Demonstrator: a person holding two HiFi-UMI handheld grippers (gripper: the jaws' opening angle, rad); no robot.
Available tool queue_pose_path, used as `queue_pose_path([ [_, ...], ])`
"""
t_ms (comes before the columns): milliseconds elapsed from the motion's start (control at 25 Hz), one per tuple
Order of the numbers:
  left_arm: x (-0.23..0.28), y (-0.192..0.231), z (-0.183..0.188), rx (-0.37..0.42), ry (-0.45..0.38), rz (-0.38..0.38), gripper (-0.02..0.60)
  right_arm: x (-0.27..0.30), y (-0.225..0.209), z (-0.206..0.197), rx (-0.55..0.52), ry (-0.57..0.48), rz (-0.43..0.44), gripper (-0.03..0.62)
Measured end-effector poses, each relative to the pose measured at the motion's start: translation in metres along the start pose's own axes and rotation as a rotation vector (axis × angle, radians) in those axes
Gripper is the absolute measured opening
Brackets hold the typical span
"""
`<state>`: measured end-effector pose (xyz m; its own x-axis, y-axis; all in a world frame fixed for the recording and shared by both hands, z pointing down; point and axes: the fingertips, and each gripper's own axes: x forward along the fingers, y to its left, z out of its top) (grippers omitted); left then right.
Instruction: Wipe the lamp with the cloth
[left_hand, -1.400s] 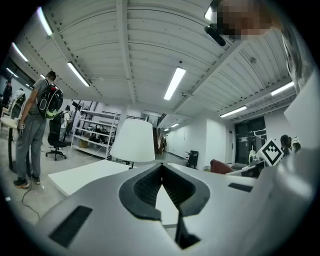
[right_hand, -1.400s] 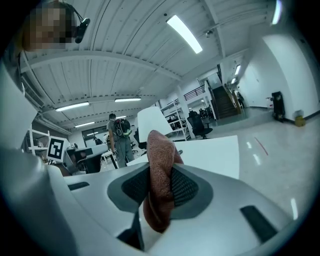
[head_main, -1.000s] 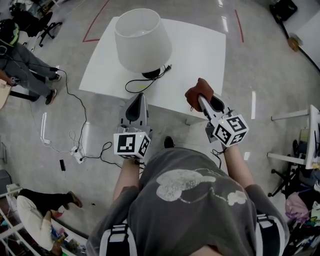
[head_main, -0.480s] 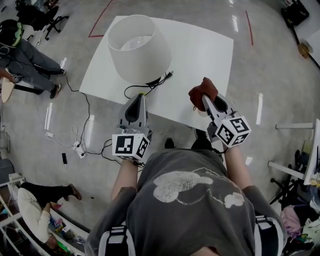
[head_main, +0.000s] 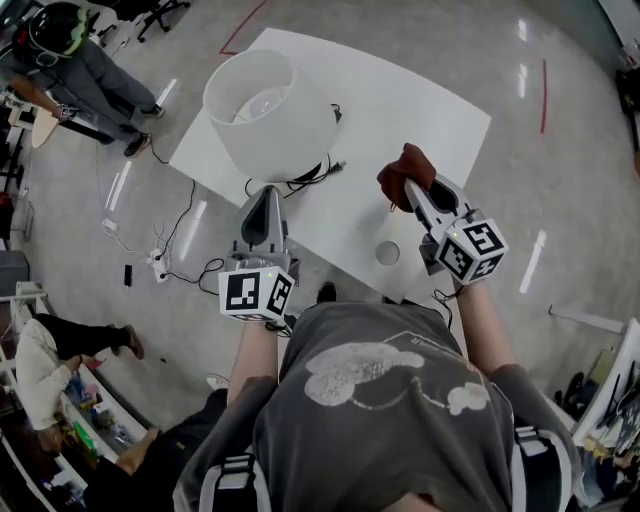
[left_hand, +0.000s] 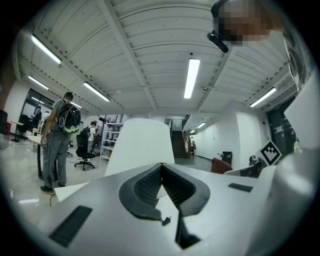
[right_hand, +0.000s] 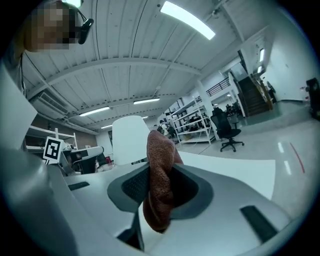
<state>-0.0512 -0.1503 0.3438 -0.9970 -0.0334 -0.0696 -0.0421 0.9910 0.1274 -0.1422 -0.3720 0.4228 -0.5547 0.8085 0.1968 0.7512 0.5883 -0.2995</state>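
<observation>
A lamp with a wide white shade (head_main: 268, 112) stands on the left part of the white table (head_main: 420, 110), its black base and cord (head_main: 300, 180) beneath. The shade also shows ahead in the left gripper view (left_hand: 141, 145) and in the right gripper view (right_hand: 129, 141). My left gripper (head_main: 268, 203) is shut and empty, just short of the lamp's base, jaws pressed together. My right gripper (head_main: 409, 185) is shut on a rust-brown cloth (head_main: 404, 170), which hangs bunched between the jaws (right_hand: 159, 185), to the right of the lamp.
A black cable (head_main: 175, 225) trails from the table to a power strip (head_main: 158, 266) on the floor at left. A small grey disc (head_main: 387, 252) lies near the table's front edge. People (head_main: 80, 70) are at the upper left, and one (left_hand: 59, 140) stands beyond the table.
The view has shifted, so the lamp and table sit lower and more to the right. Both grippers keep their pose; the right one still holds the cloth.
</observation>
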Motion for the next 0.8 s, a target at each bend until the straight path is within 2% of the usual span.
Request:
queue_pose_path([
  [360,-0.002,-0.011,0.025,0.055,-0.028,0.224,0.008,0.044,-0.015,0.061,-0.109,0.013,0.254,0.097],
  [520,0.002,-0.016,0.033,0.057,-0.045,0.267,0.008,0.07,-0.005,0.092,-0.142,-0.024,0.329,0.097],
  [640,0.009,-0.009,0.032,0.074,-0.061,0.281,0.008,0.098,0.004,0.109,-0.128,-0.084,0.378,0.097],
  [800,0.014,0.01,0.037,0.088,-0.079,0.292,0.008,0.13,0.01,0.133,-0.148,-0.14,0.36,0.097],
])
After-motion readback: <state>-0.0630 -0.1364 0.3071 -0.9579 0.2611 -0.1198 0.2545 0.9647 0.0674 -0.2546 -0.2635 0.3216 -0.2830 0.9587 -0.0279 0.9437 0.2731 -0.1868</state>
